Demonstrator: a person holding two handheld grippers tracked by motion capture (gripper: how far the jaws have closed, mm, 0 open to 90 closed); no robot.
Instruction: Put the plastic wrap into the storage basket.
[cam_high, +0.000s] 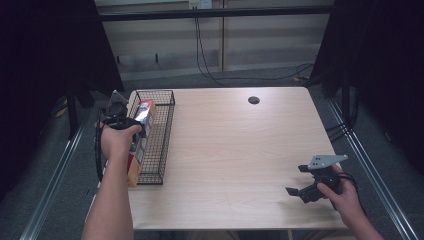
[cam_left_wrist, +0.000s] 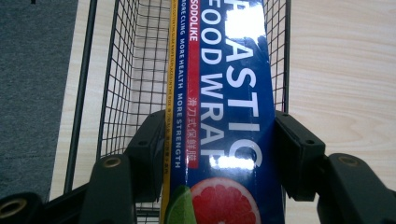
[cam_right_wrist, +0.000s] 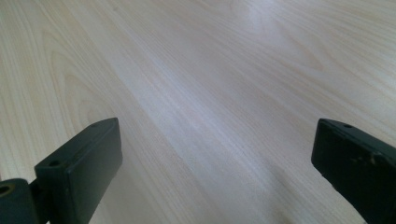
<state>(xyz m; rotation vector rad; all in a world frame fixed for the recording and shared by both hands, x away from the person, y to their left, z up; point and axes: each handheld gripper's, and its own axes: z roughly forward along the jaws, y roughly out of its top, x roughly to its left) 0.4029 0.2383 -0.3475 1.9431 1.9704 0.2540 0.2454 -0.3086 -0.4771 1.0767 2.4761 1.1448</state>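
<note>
A long blue box of plastic food wrap (cam_left_wrist: 224, 116), with a yellow edge and a grapefruit picture, lies lengthwise over the black wire basket (cam_high: 162, 130) at the table's left side. My left gripper (cam_left_wrist: 219, 149) is shut on this box, its black pads pressing both long sides. In the high view the box (cam_high: 142, 117) sits under the person's left hand at the basket's left wall. My right gripper (cam_high: 299, 189) rests low over the table's front right corner, and its jaws stand wide open with bare wood between them (cam_right_wrist: 215, 163).
The light wooden table (cam_high: 235, 145) has a round dark cable hole (cam_high: 254, 100) near its far edge. Grey carpet and metal rails flank the table on both sides. Cables hang down the back wall.
</note>
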